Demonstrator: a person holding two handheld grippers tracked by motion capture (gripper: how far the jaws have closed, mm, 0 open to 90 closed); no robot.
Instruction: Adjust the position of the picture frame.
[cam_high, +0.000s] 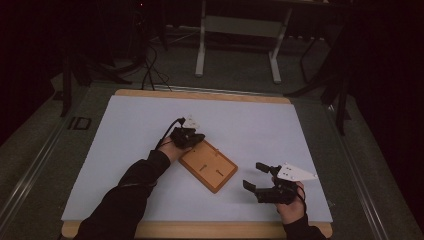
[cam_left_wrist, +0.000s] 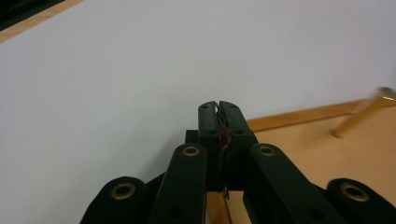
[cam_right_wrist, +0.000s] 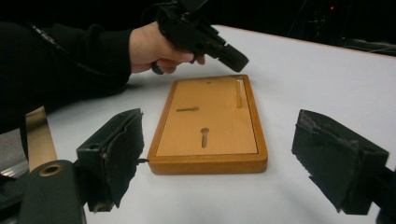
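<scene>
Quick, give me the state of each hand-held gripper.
Left hand-held gripper: shut, nothing visible between its jaws, over the flat rectangular wooden tray.
Right hand-held gripper: open, empty.

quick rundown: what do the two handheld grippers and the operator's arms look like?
Both are black two-jaw units: left gripper, right gripper. Each carries a pale three-cornered plate on top. Brass-coloured pivot bushings on the linkage. A black cable trails from the left one. Dark long sleeves.

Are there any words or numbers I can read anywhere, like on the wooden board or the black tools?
None: no word, number or brand can be read.
Wooden board: plain wood with pegs, no writing.
White table cover: blank.
Left tool and right tool: black, no label to be made out.
Dark plate on the floor by the table: any marks are too small to read.
</scene>
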